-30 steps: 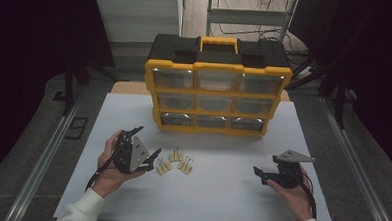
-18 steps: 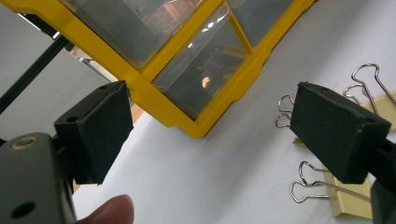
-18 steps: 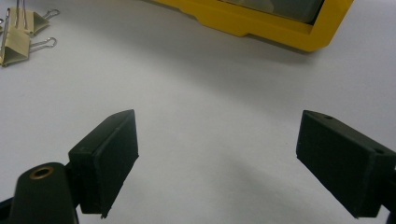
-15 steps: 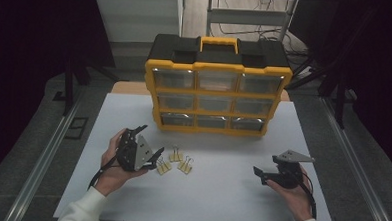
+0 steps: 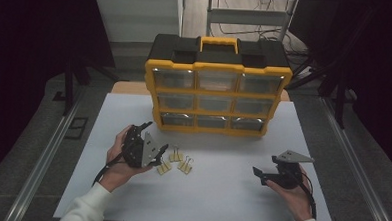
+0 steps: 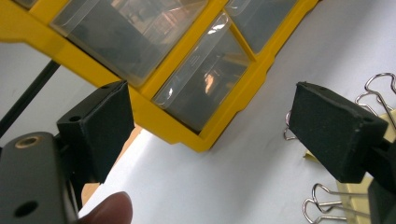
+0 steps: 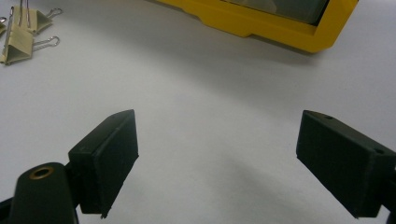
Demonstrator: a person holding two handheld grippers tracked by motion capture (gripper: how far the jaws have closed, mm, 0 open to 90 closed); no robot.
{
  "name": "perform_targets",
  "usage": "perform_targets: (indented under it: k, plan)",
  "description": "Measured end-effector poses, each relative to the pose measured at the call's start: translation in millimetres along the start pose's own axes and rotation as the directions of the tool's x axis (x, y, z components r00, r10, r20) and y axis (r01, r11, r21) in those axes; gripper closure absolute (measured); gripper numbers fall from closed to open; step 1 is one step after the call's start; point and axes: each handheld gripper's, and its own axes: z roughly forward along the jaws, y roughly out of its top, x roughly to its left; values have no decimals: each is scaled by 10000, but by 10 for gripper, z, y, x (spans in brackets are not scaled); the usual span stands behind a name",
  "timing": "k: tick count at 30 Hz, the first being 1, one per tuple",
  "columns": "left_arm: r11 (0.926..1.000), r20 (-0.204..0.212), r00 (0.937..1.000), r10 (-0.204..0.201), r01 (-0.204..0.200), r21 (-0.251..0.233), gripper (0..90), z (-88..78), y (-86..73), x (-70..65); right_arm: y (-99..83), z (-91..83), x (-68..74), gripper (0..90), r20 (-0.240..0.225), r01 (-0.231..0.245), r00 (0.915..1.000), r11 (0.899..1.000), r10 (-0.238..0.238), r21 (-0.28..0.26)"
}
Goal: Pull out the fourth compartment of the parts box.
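Note:
Three pale yellow binder clips [image 5: 175,160] lie on the white table [image 5: 220,201], in front of a yellow and black drawer organizer [image 5: 217,96]. My left gripper [image 5: 155,143] is held tilted just left of the clips, open, with nothing between its jaws. In the left gripper view its wide-apart jaws [image 6: 215,135] frame the organizer's bottom drawers [image 6: 201,88], and the clips [image 6: 334,203] lie by the right jaw. My right gripper [image 5: 259,176] rests low at the right, open and empty. The right gripper view has its jaws [image 7: 224,161] over bare table, with clips [image 7: 18,32] far off.
The organizer [image 7: 261,21] stands upright at the table's back with all of its clear drawers shut. Dark floor and metal rails [image 5: 41,159] flank the table. A white-sleeved forearm [image 5: 87,208] comes in at the bottom left.
My left gripper has shifted a little to the right, closer to the clips, and turned slightly. The right gripper has stayed where it was.

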Motion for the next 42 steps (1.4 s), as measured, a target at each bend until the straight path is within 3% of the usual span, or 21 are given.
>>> perform_targets:
  k: [7,42]
  plan:
    - [9997,26,9997,238,-238,-64,142,55,63,-10,-1,2,0,135,4,16,10000,10000,-16,17]
    - [9984,-137,9995,283,-290,-495,142,204,204,110,-5,20,11,135,21,115,9999,9998,-115,165]
